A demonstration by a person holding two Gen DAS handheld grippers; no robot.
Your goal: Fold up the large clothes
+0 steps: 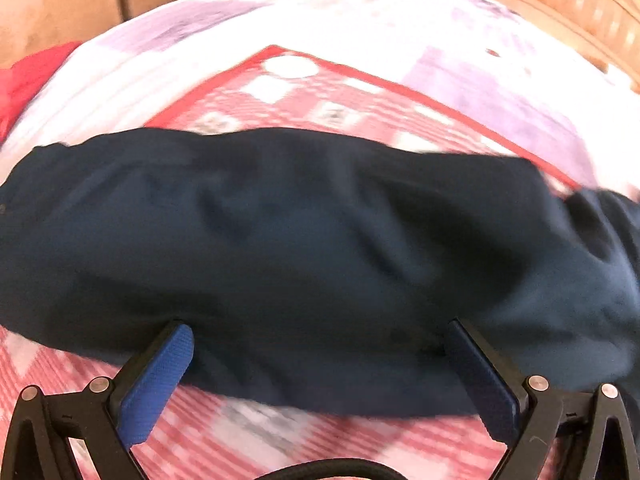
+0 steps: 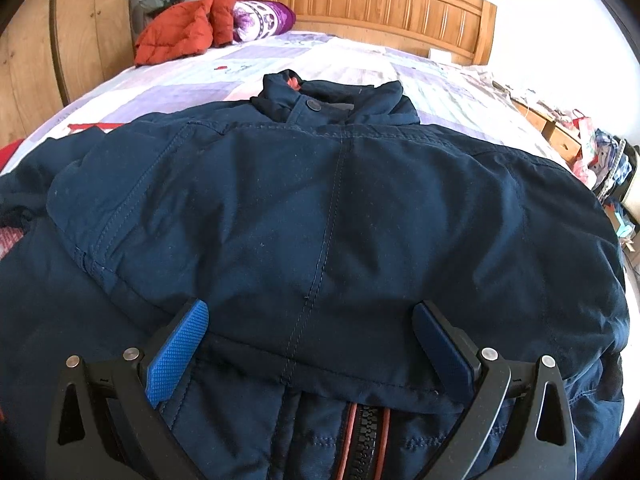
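Observation:
A large navy jacket point(image 2: 320, 208) lies spread on the bed, collar point(image 2: 320, 98) at the far end, its black zipper with orange trim point(image 2: 368, 440) near my right gripper. My right gripper point(image 2: 310, 320) is open, its blue pads wide apart just over the jacket's near hem. In the left wrist view a long navy part of the jacket point(image 1: 300, 240) lies across a red-and-white checked cloth point(image 1: 320, 104). My left gripper point(image 1: 318, 340) is open, its fingers at the fabric's near edge. That view is blurred.
The bed has a white and lilac sheet point(image 2: 200, 76) and a wooden headboard point(image 2: 360, 4). An orange puffy jacket point(image 2: 180, 32) and a purple pillow point(image 2: 264, 20) lie at the far left. A wooden wardrobe point(image 2: 80, 40) stands left. Clutter point(image 2: 600, 160) sits right of the bed.

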